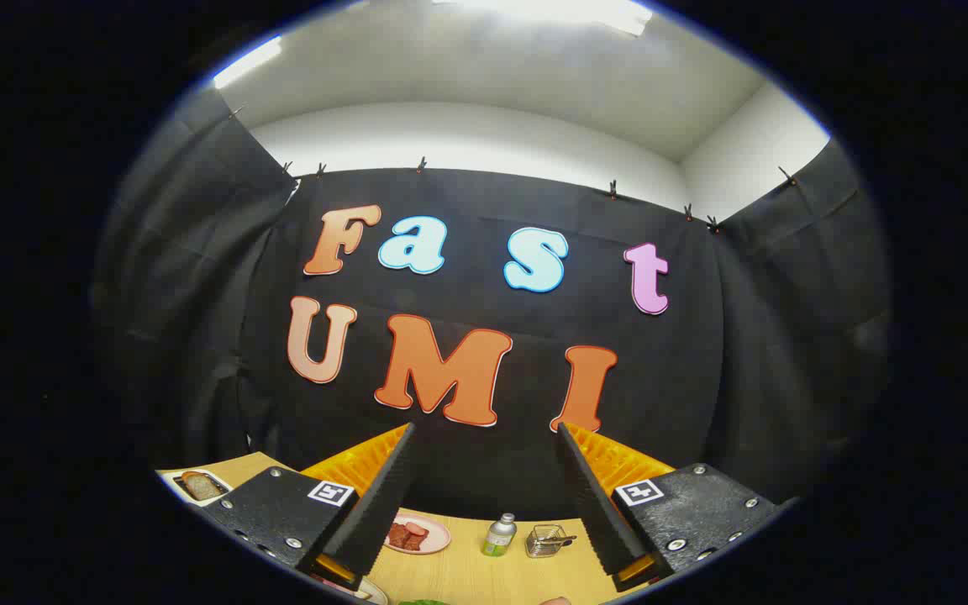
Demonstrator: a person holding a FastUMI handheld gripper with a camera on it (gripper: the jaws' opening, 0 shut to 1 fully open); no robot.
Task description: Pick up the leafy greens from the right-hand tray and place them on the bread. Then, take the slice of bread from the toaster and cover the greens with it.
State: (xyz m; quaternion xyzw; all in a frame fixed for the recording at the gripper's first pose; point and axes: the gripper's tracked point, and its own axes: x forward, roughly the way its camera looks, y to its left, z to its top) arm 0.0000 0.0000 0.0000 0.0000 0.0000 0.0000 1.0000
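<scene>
My gripper (484, 428) is held high and tilted up toward the booth's back wall, open, with a wide gap and nothing between the fingers. Far below, on the wooden table (467, 571), a slice of bread (201, 485) lies on a white tray (175, 479) left of the left finger. A sliver of green, likely the leafy greens (423, 602), peeks in below the gap between the fingers.
Between the fingers on the table sit a pink plate (438, 538) with red meat slices, a small bottle (499, 536) and a small clear container (547, 540). A white plate rim (369, 591) lies under the left finger.
</scene>
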